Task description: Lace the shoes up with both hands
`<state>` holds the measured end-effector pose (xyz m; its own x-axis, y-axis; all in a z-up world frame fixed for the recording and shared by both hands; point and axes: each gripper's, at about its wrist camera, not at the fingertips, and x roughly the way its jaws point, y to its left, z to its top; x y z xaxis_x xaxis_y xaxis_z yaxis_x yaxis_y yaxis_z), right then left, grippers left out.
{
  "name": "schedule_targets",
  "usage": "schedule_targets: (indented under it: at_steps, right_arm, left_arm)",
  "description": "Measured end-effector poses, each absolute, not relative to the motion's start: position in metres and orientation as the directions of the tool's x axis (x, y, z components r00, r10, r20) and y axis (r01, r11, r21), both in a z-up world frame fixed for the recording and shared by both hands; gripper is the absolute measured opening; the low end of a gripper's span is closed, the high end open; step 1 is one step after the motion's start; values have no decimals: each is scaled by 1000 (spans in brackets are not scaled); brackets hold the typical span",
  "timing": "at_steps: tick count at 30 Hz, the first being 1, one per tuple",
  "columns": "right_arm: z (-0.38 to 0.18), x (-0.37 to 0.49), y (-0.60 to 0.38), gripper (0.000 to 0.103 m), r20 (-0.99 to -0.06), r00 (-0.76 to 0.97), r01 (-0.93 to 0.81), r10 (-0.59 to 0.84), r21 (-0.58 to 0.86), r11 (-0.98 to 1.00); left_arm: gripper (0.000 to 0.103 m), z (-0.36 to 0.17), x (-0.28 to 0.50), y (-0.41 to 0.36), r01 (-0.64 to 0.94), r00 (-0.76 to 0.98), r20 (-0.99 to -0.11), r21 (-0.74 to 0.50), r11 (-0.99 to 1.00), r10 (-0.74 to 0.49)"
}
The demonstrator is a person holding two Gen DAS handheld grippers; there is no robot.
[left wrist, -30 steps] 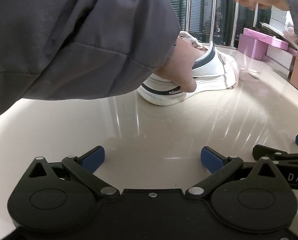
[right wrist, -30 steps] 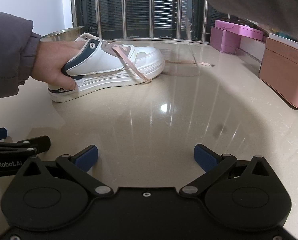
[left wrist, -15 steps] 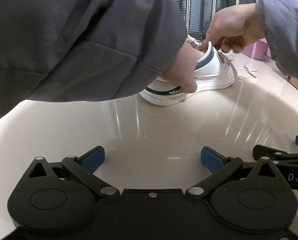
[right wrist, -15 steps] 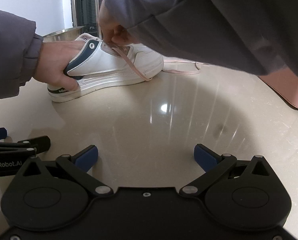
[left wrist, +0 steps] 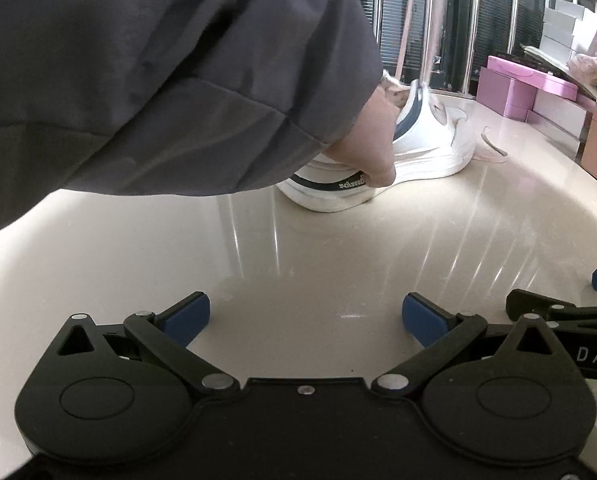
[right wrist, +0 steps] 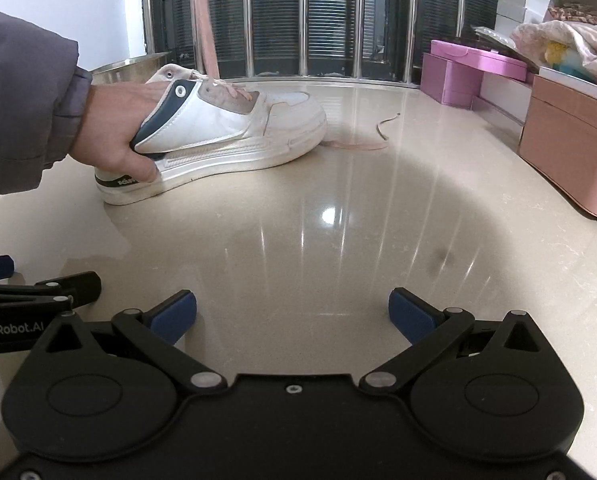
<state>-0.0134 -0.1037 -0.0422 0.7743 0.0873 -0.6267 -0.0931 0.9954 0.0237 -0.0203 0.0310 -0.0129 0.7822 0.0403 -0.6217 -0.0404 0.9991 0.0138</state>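
Both sets of jaws stand wide apart with nothing between them. Left gripper point(left wrist: 306, 318) and right gripper point(right wrist: 292, 314) lie side by side on the counter point(right wrist: 338, 240), each one's blue-padded fingers point(right wrist: 174, 316) pointing toward the shoe; part of the left gripper shows at the left edge of the right wrist view, and part of the right gripper at the right edge of the left wrist view.

Taking the shoe point(right wrist: 234, 132) as the landmark: it is a white sneaker with navy trim at the heel collar, resting on its sole on the glossy beige counter, well beyond both grippers, toe pointing right in the right wrist view. A bare hand point(right wrist: 118, 132) in a grey sleeve point(right wrist: 22, 108) grips the shoe at its heel, thumb pressed against the sole edge. In the left wrist view that sleeve fills the upper left and hides much of the heel.

A pink lace point(right wrist: 234, 94) crosses the shoe's upper eyelets. 1 strand rises steeply from the tongue area and leaves the top of the frame, blurred. Another stretch of lace lies loose on the counter just past the toe, curling away from it.

Farther right of the shoe, near the counter's edge, sit pink boxes point(right wrist: 470, 68), and nearer the grippers a salmon-coloured box point(right wrist: 570, 140). Behind the shoe runs a dark window with metal bars point(right wrist: 302, 16). Behind the heel shows the rim of a metal basin point(right wrist: 130, 66).
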Motion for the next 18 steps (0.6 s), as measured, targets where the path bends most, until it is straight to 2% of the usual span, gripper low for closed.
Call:
schedule_targets:
  at_steps: [18]
  right_arm:
    - [-42, -12, -104, 103, -627, 774, -93, 88, 24, 995]
  left_arm:
    - [103, -12, -22, 31, -41, 782, -621, 15, 999, 41]
